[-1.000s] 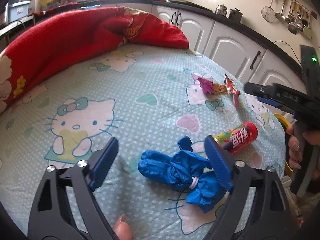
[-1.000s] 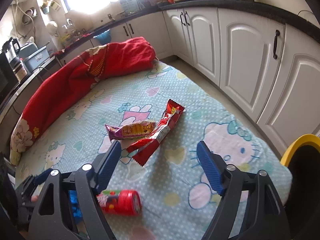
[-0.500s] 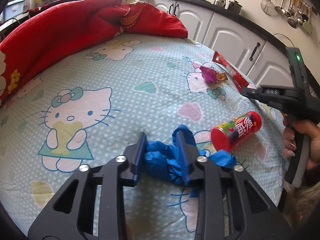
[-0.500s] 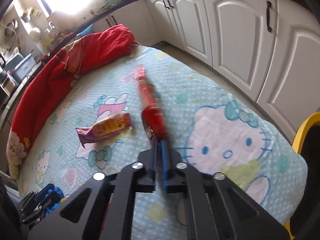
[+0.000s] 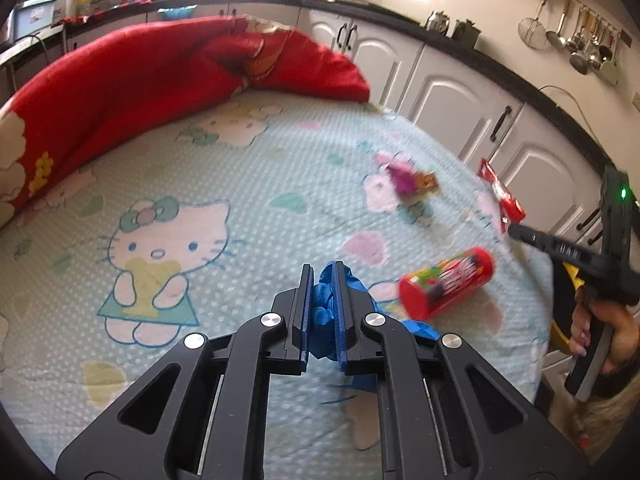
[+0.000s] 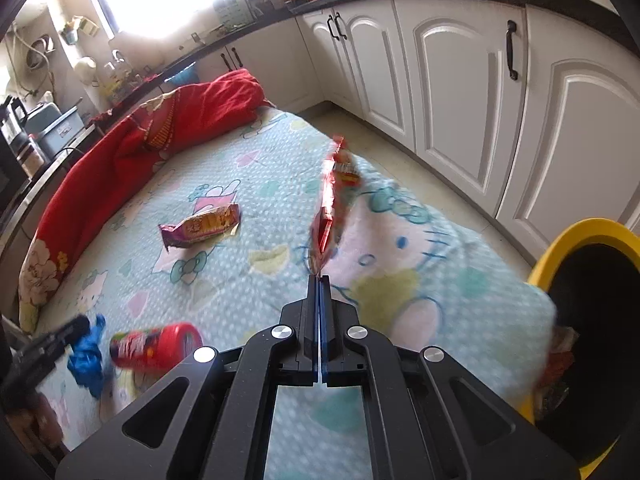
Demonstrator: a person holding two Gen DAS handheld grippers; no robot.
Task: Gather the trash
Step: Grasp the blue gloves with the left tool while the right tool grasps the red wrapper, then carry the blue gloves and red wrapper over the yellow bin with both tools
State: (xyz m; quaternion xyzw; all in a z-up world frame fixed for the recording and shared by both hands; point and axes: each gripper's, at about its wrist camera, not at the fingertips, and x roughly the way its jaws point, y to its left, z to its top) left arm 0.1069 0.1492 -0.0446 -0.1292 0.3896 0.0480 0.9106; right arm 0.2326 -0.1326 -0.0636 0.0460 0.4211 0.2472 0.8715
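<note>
The left claw (image 5: 322, 280), angled down at lower centre of its view, has just been closing and now pinches the crumpled blue glove (image 5: 320, 314) on the cartoon-cat bed sheet (image 5: 240, 168). The right claw (image 6: 319, 280), gripped by a hand (image 5: 600, 332) at the right edge, is pressed together on a red wrapper (image 6: 332, 192) lifted above the sheet; its writing is too blurred to read. A red tube (image 5: 446, 282) lies just right of the glove, its label unreadable

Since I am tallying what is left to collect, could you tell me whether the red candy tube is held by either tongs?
No, the red candy tube lies loose on the bedsheet, beside the left tongs, which grip blue gloves.
</note>
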